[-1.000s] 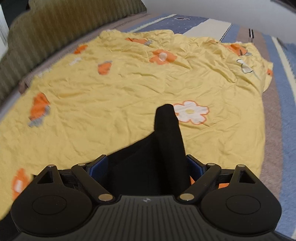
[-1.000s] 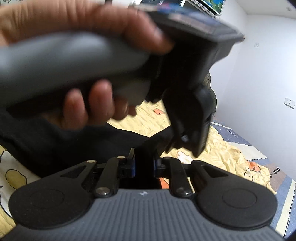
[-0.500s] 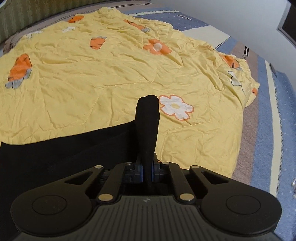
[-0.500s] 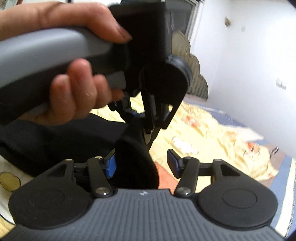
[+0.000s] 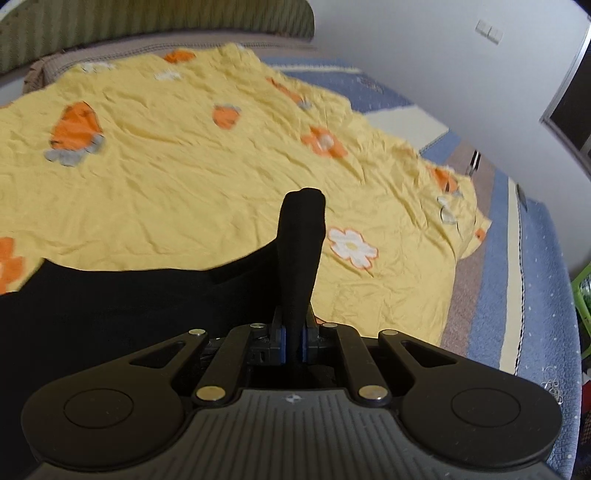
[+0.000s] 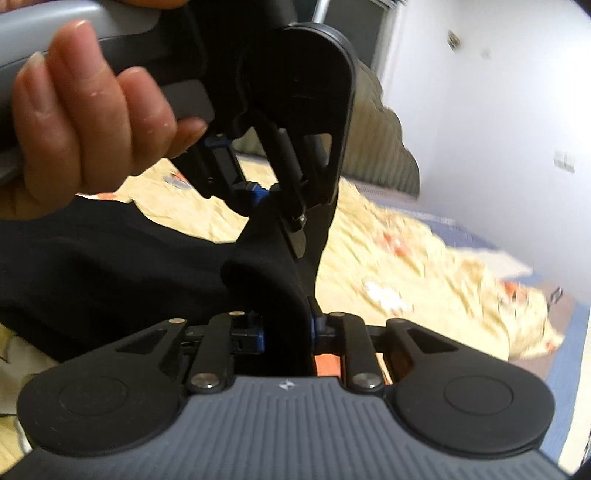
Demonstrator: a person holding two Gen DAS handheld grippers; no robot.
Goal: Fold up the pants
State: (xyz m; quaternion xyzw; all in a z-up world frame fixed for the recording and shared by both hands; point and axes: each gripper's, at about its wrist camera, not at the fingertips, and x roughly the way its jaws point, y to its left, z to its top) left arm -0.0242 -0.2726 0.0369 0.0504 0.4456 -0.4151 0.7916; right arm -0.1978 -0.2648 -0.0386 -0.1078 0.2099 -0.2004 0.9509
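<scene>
Bed [image 5: 535,295] carries a wrinkled yellow floral sheet [image 5: 184,184] over a blue striped cover; padded headboard [image 5: 147,22] behind. In the right wrist view the person's hand [image 6: 92,122] and the left gripper [image 6: 280,206] block most of the scene. Black pants [image 5: 110,314], soft matte knit, drape across the sheet. Left gripper [image 5: 291,341] fingers nearly pressed together, pinching a pants fold. Right gripper [image 6: 286,330] fingers pinch a thicker bunch.

Both the left hand-held gripper [image 5: 291,341] and right hand-held gripper [image 6: 286,330] are clamped on black cloth.
</scene>
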